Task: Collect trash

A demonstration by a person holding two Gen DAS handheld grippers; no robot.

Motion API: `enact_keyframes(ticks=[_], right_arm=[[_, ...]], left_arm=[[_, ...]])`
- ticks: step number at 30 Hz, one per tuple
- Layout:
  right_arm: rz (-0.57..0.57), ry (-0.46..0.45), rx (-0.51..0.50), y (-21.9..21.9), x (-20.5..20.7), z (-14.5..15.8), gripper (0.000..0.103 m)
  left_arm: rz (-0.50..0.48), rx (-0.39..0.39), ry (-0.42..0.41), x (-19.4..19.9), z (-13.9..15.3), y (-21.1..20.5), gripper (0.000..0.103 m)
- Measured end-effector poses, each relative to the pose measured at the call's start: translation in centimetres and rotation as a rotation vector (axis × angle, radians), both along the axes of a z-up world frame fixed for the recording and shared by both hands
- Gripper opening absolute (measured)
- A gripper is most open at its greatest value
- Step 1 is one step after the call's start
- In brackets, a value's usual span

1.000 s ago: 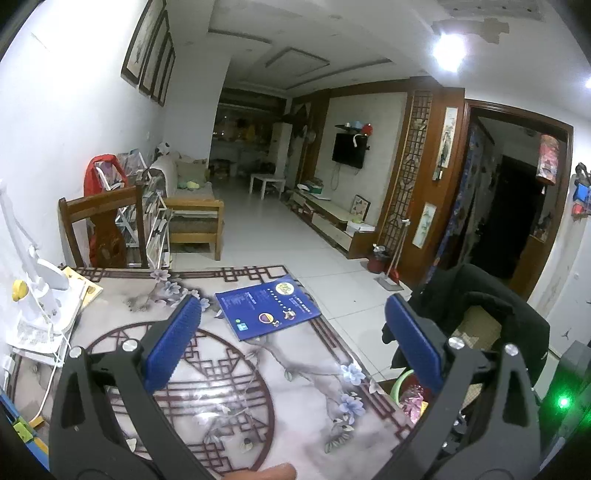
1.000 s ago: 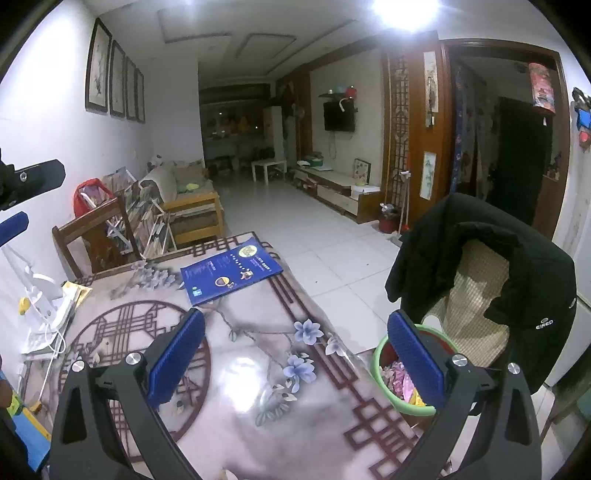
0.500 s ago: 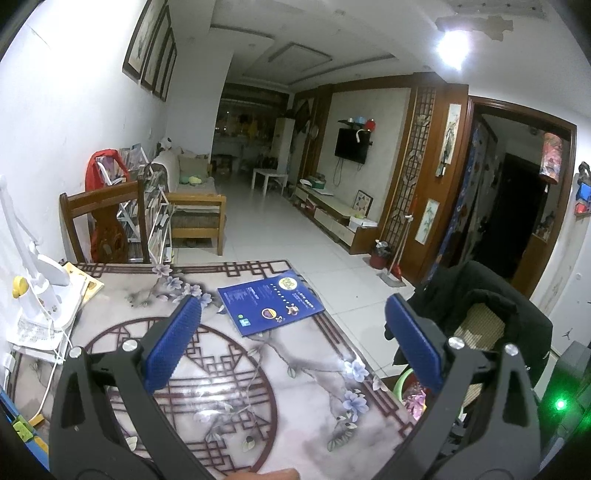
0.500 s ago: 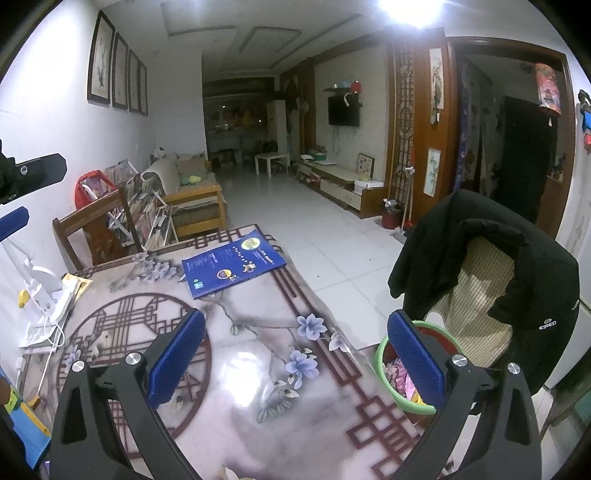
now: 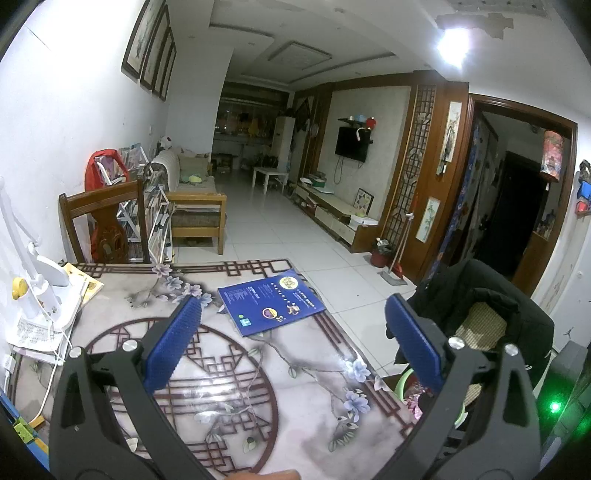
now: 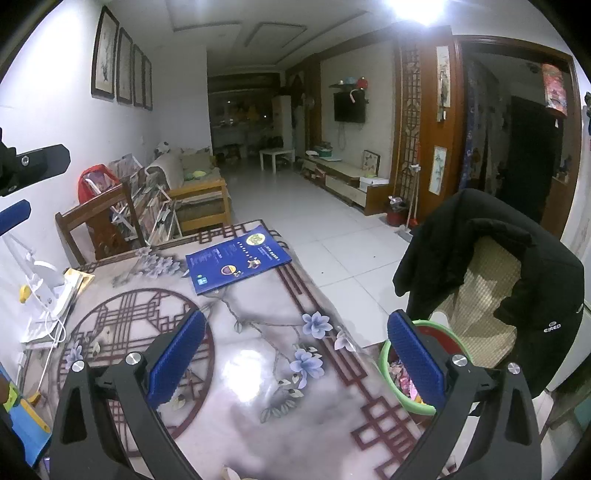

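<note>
Both views have tilted up slightly over the last second, so the booklet (image 5: 271,302) sits lower in frame; no trash gets picked up. The left gripper (image 5: 291,341) and right gripper (image 6: 295,354) hover above the table (image 6: 258,387), jaws apart and empty. The bin (image 6: 397,384) (already holding wrappers) stands beside the table's right edge.

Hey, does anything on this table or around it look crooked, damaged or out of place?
The blue glossy booklet lies askew, one corner at the patterned table's right edge. Overhead, ceiling paint is peeling beside the lamp. Nothing is spilled.
</note>
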State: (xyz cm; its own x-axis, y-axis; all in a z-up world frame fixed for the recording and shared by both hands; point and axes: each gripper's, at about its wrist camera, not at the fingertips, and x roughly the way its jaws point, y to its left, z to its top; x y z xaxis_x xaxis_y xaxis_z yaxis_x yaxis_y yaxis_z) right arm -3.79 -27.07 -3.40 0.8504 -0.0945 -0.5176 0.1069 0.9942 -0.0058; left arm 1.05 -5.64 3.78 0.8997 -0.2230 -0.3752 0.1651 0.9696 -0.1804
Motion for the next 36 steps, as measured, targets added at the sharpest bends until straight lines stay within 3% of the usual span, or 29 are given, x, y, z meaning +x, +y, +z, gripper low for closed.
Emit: enact_keyframes(ticks=[36], right_arm=[[0.022, 0.040, 0.000, 0.5, 1.1, -1.5, 0.096]], left_arm=[[0.001, -0.002, 0.001, 0.1, -0.1, 0.2, 0.098]])
